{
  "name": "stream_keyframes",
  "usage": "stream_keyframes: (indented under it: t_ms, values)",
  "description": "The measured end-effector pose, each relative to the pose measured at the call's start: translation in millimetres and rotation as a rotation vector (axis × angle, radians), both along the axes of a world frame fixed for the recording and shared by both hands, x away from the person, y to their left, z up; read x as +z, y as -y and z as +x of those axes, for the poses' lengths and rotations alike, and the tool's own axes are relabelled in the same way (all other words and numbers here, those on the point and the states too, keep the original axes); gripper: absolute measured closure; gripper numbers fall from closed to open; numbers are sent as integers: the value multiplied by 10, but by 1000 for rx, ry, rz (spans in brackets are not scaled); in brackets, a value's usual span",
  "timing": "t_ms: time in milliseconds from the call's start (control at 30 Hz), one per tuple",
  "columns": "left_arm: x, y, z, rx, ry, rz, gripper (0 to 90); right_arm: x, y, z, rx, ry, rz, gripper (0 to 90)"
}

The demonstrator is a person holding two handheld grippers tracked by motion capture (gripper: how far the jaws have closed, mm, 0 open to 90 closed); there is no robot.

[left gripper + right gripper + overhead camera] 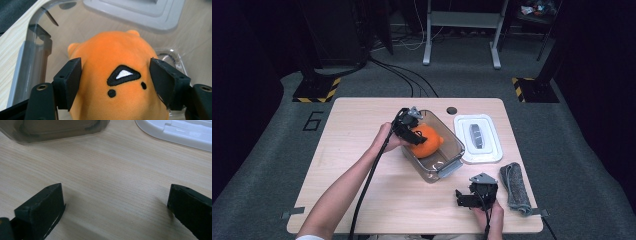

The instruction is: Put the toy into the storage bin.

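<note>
The round orange plush toy (117, 82) with a stitched face sits inside the clear plastic storage box (455, 148) at frame centre, so the placing looks done. The left gripper (115, 75) straddles it, jaws apart and just flanking the plush, apparently letting go. Lower right, the right gripper (469, 196) rests wide open and empty over the pale wooden table (112, 177). Still to come, probably: the white rectangular lid (478, 138), lying right of the box.

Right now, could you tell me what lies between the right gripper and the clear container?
Only bare wooden table: the right gripper view shows nothing between the right gripper and the clear container.
</note>
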State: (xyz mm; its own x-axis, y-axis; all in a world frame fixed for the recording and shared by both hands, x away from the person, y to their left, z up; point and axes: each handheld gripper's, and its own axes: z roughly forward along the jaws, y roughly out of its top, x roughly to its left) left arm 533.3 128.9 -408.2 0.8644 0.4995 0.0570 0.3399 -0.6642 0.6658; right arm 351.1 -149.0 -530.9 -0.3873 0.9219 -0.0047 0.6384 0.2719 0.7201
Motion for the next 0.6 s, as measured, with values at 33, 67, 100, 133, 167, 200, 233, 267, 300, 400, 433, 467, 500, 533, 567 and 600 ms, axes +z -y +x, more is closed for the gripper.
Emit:
stream_keyframes:
  t_ms: [33, 67, 100, 133, 167, 200, 233, 267, 300, 400, 433, 467, 500, 533, 567, 600]
  values:
    - [14, -13, 0, -1, 8, -8, 274, 0, 0, 0, 0, 0, 0, 0]
    - [57, -48, -8, 14, 19, -37, 273, 0, -1, 0, -1, 0, 0, 0]
    - [57, -48, -8, 14, 19, -37, 272, 0, -1, 0, -1, 0, 0, 0]
    - [96, -79, -13, 25, 26, -64, 263, 0, 1, 1, 1, 1, -1, 0]
    - [123, -99, -16, 30, 27, -72, 263, 0, 1, 1, 1, 1, -1, 0]
    - [159, -127, -26, 37, 34, -84, 254, -1, 2, 2, 3, 1, -1, 0]
    - [182, -147, -38, 42, 36, -88, 239, -2, 2, 4, 5, 2, -1, 0]
    - [200, -168, -47, 45, 38, -89, 230, 0, 2, 2, 3, 0, -1, 0]
    - [215, -189, -59, 51, 37, -94, 218, -2, 2, 4, 3, 1, 0, 0]
    - [274, -277, -86, 73, 44, -117, 185, -2, 2, 6, -1, -1, 1, 0]
    - [291, -301, -96, 79, 42, -123, 173, -2, 2, 7, -4, -1, 3, 0]
    - [316, -338, -114, 85, 45, -133, 163, -2, 7, 8, 4, -4, 2, 0]
    - [336, -367, -129, 89, 42, -138, 155, -1, 8, 7, 3, -4, 3, 0]
    - [346, -386, -141, 94, 47, -142, 150, -2, 6, 8, 2, -4, 3, 0]
    - [363, -422, -162, 98, 50, -150, 147, -1, 8, 8, 4, -4, 3, 0]
    - [373, -443, -177, 102, 47, -157, 145, -1, 8, 8, 3, -4, 4, 0]
